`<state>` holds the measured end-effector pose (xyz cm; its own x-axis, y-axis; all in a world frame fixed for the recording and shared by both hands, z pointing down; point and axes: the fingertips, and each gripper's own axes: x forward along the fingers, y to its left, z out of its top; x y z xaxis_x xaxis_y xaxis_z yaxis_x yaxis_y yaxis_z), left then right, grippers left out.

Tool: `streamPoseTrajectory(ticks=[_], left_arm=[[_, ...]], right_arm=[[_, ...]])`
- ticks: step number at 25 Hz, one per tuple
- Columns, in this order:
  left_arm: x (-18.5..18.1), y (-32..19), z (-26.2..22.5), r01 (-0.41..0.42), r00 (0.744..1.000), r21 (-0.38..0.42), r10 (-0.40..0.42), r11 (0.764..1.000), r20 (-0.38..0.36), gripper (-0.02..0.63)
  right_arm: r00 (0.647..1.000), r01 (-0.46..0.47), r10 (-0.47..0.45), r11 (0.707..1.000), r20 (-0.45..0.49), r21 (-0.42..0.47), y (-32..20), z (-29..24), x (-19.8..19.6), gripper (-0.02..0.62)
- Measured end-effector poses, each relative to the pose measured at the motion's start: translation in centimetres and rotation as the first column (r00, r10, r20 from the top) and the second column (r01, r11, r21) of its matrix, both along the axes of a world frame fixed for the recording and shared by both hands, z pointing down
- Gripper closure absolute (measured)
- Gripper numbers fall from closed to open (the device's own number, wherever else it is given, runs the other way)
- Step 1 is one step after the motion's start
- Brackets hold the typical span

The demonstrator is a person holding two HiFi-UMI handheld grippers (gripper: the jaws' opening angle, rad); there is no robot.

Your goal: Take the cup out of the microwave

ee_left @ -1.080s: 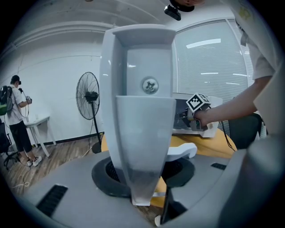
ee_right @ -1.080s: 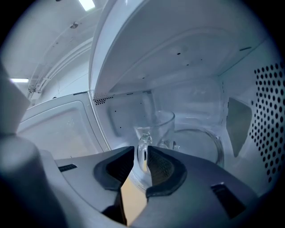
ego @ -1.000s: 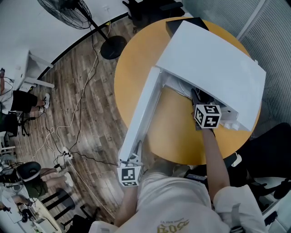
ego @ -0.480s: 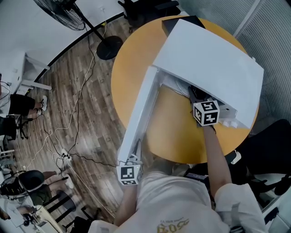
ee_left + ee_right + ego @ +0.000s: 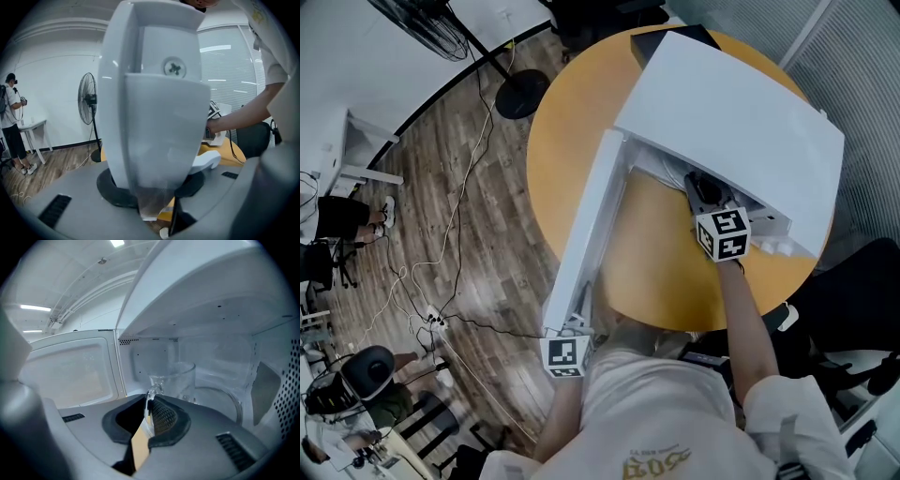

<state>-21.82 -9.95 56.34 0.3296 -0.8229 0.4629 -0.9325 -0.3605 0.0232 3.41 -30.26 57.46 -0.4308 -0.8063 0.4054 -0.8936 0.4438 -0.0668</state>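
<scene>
Right gripper (image 5: 150,405): jaws closing on the cup (image 5: 180,380) by its handle, at the tips; a shallow pinch risks slipping. Left gripper (image 5: 152,190): clamped on microwave door (image 5: 154,93).

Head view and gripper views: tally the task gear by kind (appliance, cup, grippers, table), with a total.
microwave: 1
glass cup: 1
grippers: 2 (left gripper clamps the microwave door; right gripper closing, glass cup's handle between its jaws)
round table: 1
total: 5

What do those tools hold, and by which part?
Left tool: the microwave door, by its edge. Right tool: jaws closing on the handle of the glass cup.
</scene>
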Motion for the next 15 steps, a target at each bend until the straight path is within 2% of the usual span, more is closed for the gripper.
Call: streamPoseTrajectory(ticks=[15], left_arm=[[-0.1, -0.2, 0.0, -0.018, 1.000, -0.004, 0.018, 1.000, -0.007, 0.437]], right_arm=[[0.999, -0.025, 0.023, 0.998, 0.036, 0.050, 3.9, -1.7, -0.7, 0.561]])
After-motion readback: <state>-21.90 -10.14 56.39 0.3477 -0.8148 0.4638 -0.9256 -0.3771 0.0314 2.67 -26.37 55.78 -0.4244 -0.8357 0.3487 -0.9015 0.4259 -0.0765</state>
